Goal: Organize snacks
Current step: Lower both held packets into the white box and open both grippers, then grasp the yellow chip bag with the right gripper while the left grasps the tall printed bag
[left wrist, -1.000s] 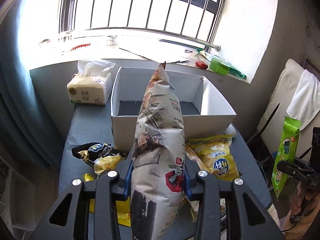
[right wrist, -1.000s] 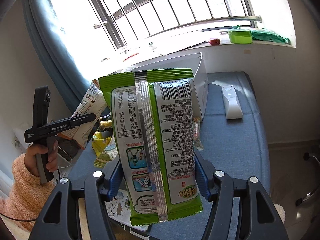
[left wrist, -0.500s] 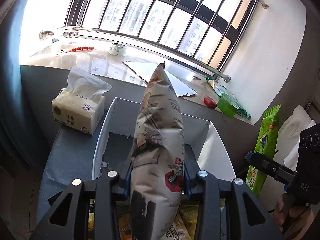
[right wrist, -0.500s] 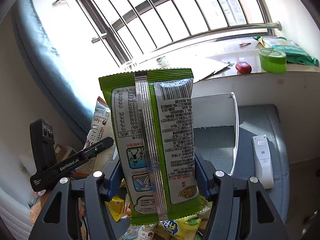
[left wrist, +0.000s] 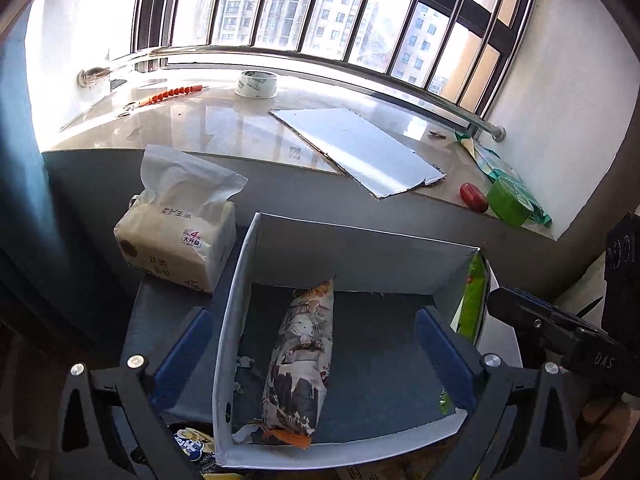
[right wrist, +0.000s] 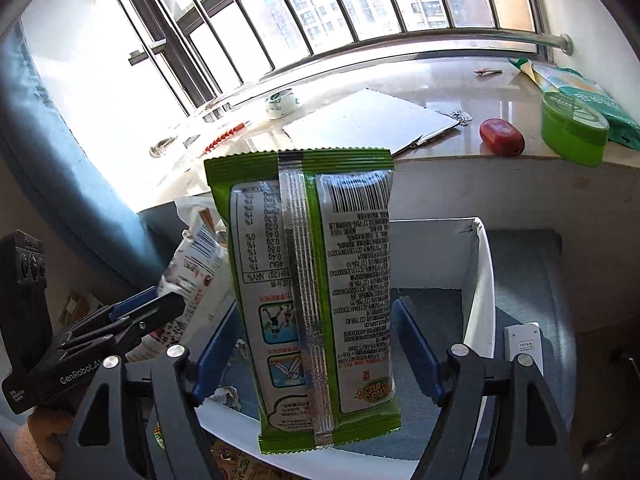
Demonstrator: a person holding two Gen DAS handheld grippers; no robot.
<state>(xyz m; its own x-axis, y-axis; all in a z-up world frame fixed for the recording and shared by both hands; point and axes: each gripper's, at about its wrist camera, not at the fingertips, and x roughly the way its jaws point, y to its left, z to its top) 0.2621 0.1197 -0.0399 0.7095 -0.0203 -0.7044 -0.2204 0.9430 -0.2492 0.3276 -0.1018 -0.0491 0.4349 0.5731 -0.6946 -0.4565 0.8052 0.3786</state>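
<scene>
A white open box (left wrist: 240,292) stands on the grey table. A long printed snack bag (left wrist: 298,364) lies inside it. My left gripper (left wrist: 316,356) is open above the box, its blue pads spread on either side of the bag and not touching it. My right gripper (right wrist: 320,344) is shut on a green snack bag (right wrist: 316,280), held upright over the box (right wrist: 476,280). That green bag also shows in the left wrist view (left wrist: 472,300) at the box's right wall. The printed bag (right wrist: 192,264) shows beside the left gripper (right wrist: 132,324) in the right wrist view.
A tissue pack (left wrist: 176,232) stands left of the box. More snack packets (left wrist: 188,444) lie in front of the box. A white remote (right wrist: 524,344) lies right of the box. The windowsill holds cardboard (left wrist: 360,148), tape (left wrist: 256,84), a red object (left wrist: 474,198) and a green tub (left wrist: 510,202).
My left gripper moved over the box, opened and let the printed bag drop into it. My right gripper carried the green bag forward over the box.
</scene>
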